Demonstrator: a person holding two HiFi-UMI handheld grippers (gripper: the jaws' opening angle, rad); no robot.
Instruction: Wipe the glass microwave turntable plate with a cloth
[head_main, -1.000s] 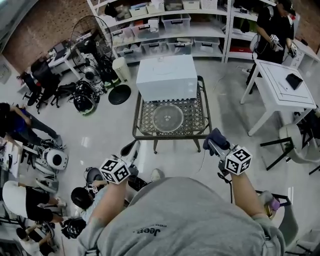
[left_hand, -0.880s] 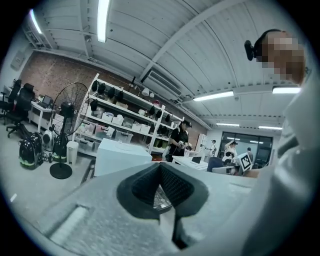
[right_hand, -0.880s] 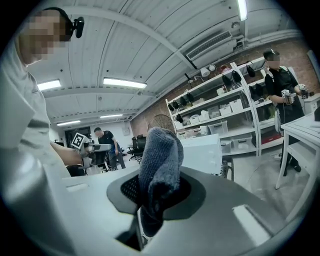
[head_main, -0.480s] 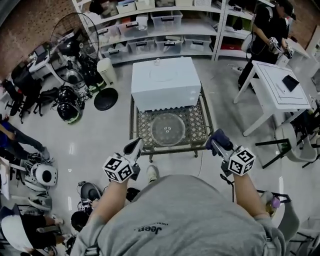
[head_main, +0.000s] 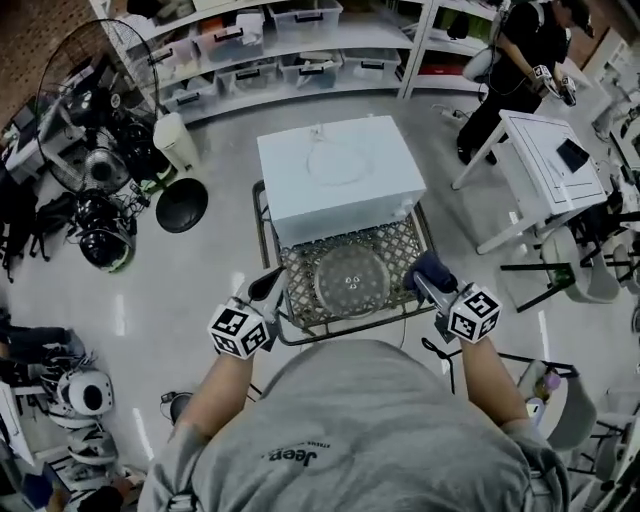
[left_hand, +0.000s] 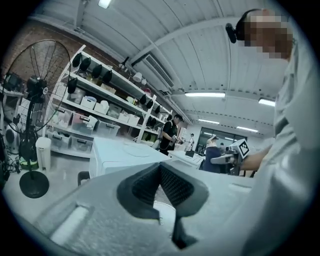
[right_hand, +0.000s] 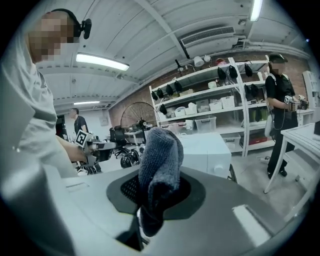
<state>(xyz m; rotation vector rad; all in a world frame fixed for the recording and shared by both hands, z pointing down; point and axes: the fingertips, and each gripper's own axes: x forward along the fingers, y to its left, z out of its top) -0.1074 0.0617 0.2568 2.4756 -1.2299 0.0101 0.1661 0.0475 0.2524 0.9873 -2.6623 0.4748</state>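
Both grippers have moved in on the tabletop since a second ago and now sit at its near corners. Head view: the plate lies flat on the mesh just in front of the microwave, between the left gripper and the right gripper, and neither looks to be touching it. The cloth is bunched at the right one's tip. Left gripper view: jaws pressed together, nothing in them. Right gripper view: jaws clamped on the grey cloth, which sticks up past them.
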